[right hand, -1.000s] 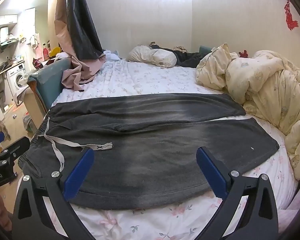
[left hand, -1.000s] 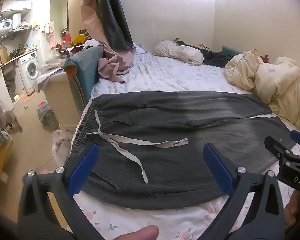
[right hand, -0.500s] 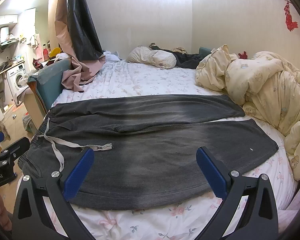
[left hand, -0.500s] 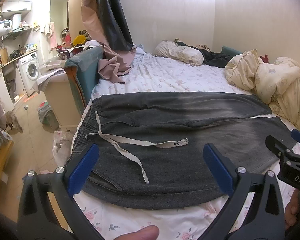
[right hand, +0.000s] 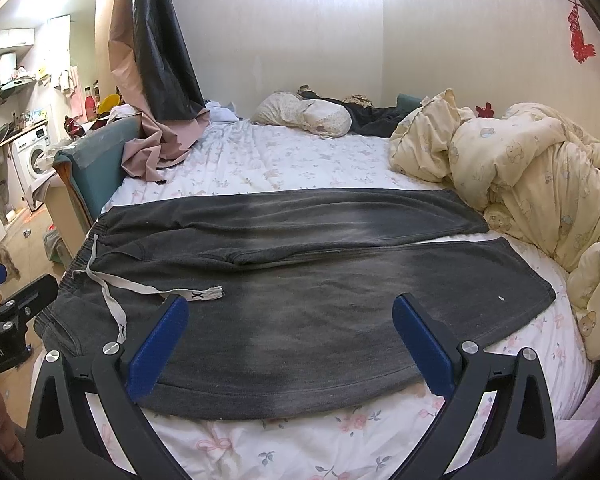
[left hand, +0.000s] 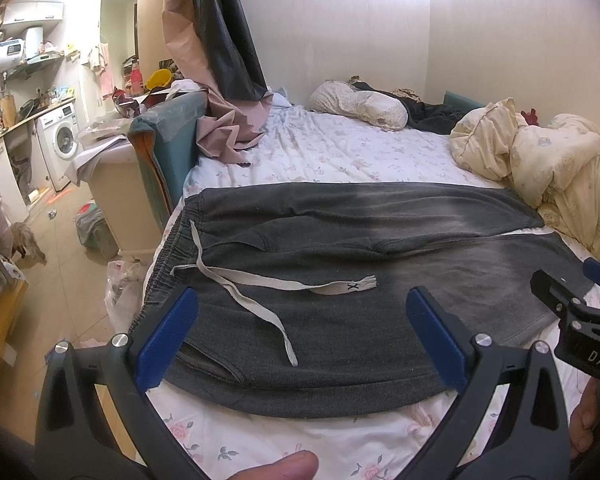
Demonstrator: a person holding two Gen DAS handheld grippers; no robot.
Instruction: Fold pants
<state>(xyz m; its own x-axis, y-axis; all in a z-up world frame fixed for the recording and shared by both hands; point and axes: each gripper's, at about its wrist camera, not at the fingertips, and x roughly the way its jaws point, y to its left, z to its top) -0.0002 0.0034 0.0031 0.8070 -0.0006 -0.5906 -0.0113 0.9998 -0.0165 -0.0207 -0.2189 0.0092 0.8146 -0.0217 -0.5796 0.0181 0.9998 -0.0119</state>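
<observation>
Nothing has shifted: the dark pants [right hand: 300, 280] stay flat across the bed [right hand: 300, 160], while left claw [left hand: 302, 330] and right claw [right hand: 290, 334] hover wide apart, empty.

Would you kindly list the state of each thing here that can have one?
Pants: spread flat on the bed, unfolded, legs apart.
Drawstring: untied, loose on the pants.
Left gripper: jaws open, empty.
Right gripper: jaws open, empty.
Quilt: bunched up beside the pants.
Washing machine: door shut.
</observation>
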